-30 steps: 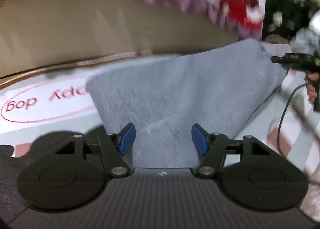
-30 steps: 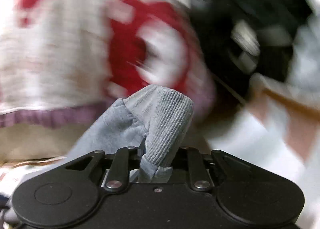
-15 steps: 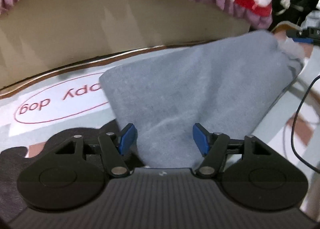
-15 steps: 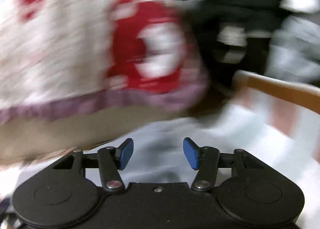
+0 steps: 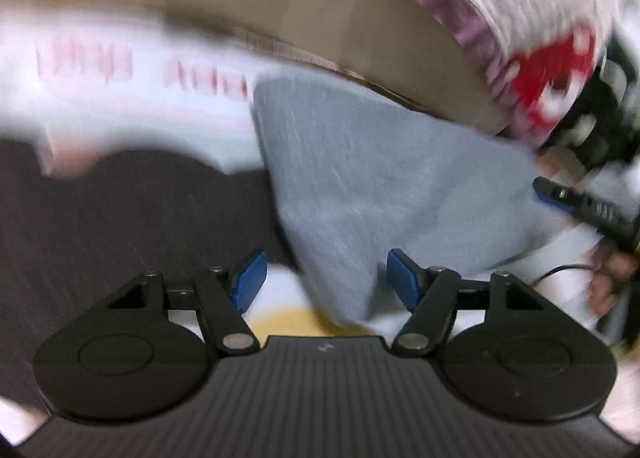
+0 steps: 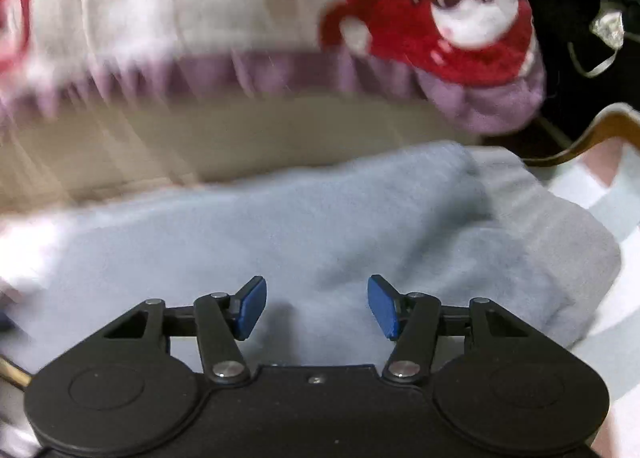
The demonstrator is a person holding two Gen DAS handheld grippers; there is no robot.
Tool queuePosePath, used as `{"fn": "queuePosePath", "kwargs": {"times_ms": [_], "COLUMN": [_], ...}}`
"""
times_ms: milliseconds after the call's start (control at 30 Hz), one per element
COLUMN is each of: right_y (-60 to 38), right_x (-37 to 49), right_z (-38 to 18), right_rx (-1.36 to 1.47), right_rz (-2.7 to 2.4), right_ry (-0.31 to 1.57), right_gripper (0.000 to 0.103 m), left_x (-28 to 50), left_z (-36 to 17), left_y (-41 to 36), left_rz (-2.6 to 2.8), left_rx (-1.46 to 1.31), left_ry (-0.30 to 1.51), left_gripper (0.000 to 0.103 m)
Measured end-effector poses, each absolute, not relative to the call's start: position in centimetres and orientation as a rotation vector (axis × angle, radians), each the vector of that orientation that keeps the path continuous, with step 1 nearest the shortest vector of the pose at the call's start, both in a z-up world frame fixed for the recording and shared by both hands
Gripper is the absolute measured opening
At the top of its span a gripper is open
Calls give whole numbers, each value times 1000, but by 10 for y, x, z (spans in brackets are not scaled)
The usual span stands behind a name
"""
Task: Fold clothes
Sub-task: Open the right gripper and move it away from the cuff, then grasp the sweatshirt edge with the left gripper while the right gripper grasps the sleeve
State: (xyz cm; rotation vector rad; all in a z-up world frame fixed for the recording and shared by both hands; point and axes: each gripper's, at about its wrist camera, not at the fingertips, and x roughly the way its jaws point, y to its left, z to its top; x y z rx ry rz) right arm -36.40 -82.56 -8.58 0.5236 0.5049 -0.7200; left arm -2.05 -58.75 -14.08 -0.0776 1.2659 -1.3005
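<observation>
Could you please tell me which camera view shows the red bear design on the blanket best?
The right wrist view: the red bear design appears large and fairly sharp there, with its white muzzle visible. The left wrist view shows it only as a small, motion-blurred red patch near the right edge.

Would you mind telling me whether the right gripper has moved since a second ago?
Yes. The right gripper has let go of the grey garment and drawn back from the red bear blanket, which now sits higher and further right in its view.

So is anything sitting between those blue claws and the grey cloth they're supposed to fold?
Nothing visible. The grey garment lies spread directly ahead of the right gripper, and its near corner reaches between the fingers of the left gripper. Both stand open and grip nothing. The red-and-white blanket sits behind the garment.
</observation>
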Motion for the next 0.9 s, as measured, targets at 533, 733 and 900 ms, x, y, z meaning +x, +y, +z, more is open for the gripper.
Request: {"fn": "queuePosePath", "kwargs": {"times_ms": [533, 733, 900], "right_y": [-708, -666, -644], "right_x": [-236, -228, -199], "right_z": [-16, -52, -79], "right_rx": [328, -47, -257], "right_rz": [-447, -347, -338], "right_ry": [474, 665, 795], "right_gripper": [69, 69, 70], "left_x": [-14, -2, 2], "left_z": [-143, -123, -117], "left_y": [-604, -616, -622], "left_rz": [-1340, -1444, -1475], "left_rx": [-230, -248, -268], "left_ry": [1288, 1269, 1284], "left_gripper": [22, 21, 20]}}
